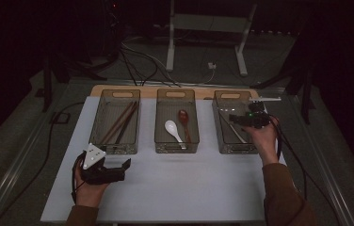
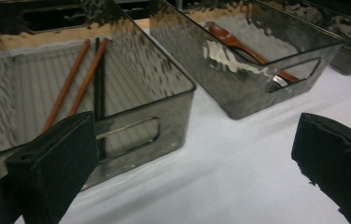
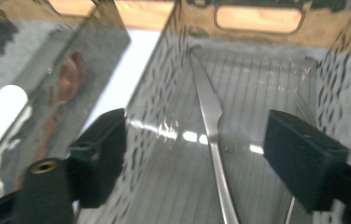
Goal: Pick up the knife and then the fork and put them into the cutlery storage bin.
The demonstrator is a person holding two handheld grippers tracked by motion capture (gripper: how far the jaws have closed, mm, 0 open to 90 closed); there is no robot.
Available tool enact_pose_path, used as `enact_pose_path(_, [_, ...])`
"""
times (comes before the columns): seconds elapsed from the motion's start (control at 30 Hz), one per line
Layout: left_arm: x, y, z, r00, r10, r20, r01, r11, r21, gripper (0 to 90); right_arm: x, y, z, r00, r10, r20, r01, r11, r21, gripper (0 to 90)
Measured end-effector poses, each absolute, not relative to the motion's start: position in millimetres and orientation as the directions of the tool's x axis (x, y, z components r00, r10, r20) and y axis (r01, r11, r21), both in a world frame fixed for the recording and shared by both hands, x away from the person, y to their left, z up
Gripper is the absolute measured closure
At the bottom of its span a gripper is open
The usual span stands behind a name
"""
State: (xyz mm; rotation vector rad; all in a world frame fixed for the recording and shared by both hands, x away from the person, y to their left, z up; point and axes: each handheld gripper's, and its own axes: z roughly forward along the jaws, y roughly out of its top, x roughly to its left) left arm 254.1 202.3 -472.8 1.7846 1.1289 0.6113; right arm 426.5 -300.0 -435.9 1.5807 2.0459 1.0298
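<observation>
1. Looking down, three bins sort cutlery; the right gripper [image 1: 255, 118] hovers over the right bin [image 1: 218, 123].
2. Parked on the table [image 2: 239, 163], the left gripper [image 2: 201, 163] gapes wide, empty.
3. Right jaws stand wide above the knife [image 3: 211, 135], which lies loose in its bin.

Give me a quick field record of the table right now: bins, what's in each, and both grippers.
left bin: chopsticks, brown and dark
middle bin: white spoon and brown spoon
right bin: metal knife lying flat on the floor of the bin
left gripper: jaws open, nothing between them, on the white table near the left bin
right gripper: jaws open above the right bin, knife below them, not gripped
</observation>
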Motion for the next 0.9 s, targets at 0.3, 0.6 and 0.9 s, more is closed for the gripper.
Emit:
enact_pose_path(0.3, [254.8,218.9,-466.6,0.413,0.910,-0.041,0.422,-0.151,0.894,1.0,395.9,-306.7,-428.6,-0.326,0.936,0.133,0.587,0.090,0.805,8.7])
enact_pose_path(0.6, [254.7,240.3,-461.4,0.370,0.928,-0.033,0.405,-0.129,0.905,0.7,363.0,-310.0,-430.7,-0.352,0.929,0.110,0.520,0.097,0.848,2.6])
enact_pose_path(0.9, [253.9,254.1,-459.8,0.349,0.936,-0.039,0.395,-0.109,0.912,0.6,332.0,-299.3,-435.1,-0.421,0.905,0.064,0.427,0.135,0.894,2.1])
